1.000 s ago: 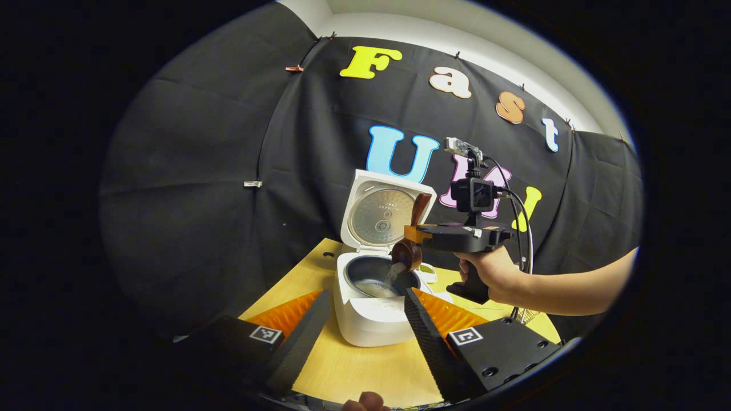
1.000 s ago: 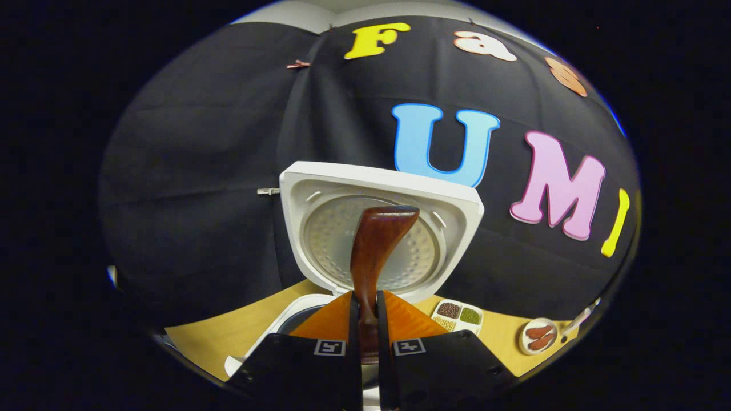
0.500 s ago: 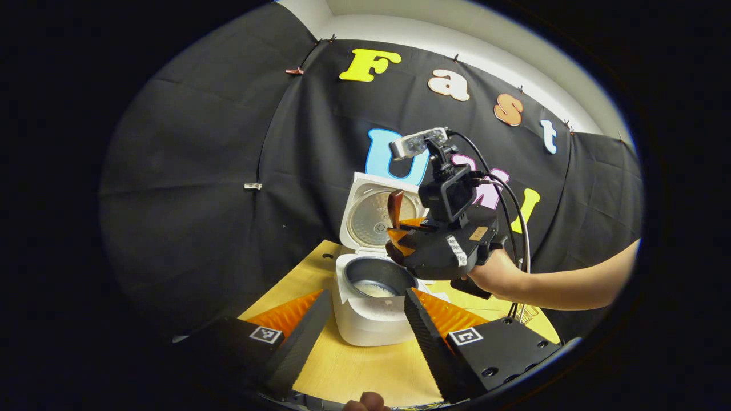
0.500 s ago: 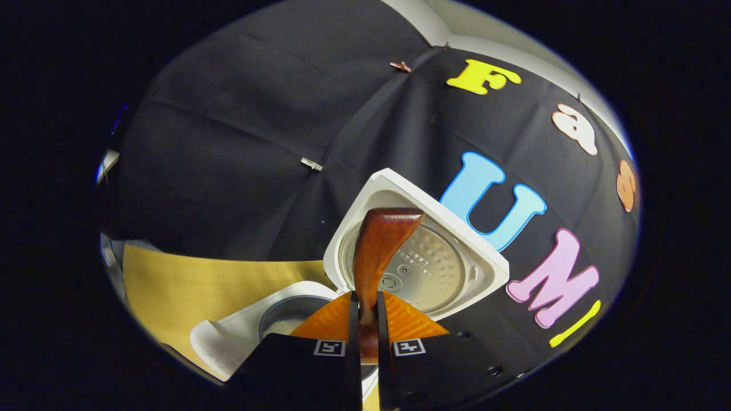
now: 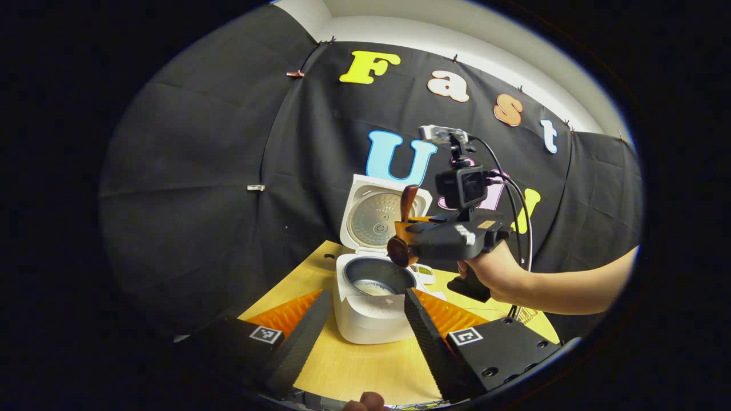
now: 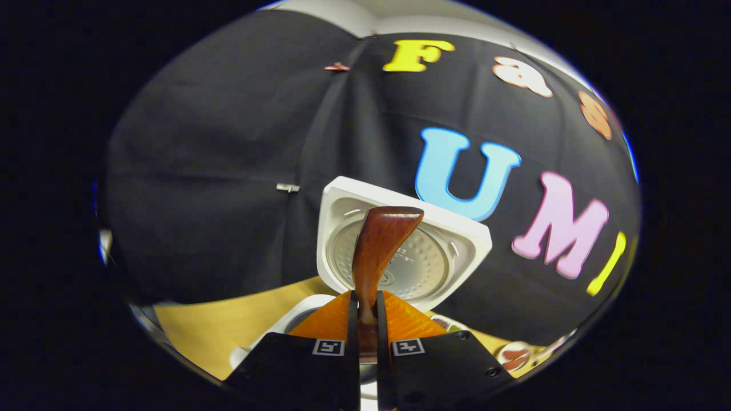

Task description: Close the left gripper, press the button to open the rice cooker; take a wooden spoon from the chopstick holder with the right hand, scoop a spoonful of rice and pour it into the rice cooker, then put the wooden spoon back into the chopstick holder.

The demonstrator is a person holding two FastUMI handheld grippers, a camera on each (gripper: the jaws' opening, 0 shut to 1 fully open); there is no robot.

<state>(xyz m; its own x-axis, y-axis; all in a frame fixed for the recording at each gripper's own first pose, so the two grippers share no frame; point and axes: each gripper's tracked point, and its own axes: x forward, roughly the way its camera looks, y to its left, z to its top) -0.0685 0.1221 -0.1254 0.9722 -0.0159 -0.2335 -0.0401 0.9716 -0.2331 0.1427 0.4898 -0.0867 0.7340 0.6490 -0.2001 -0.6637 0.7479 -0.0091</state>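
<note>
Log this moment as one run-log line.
rice cooker: lid open, rice inside | right claw: shut on wooden spoon | left claw: open

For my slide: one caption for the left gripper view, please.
Right gripper holds wooden spoon above open rice cooker.

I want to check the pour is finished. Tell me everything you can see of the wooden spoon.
The wooden spoon is dark reddish-brown, glossy wood. The right gripper is shut on its handle, whose flared end points up in front of the rice cooker's raised lid. In the left gripper view its round bowl hangs below the fingers, above the open pot and clear of it. No rice shows falling from it.
</note>
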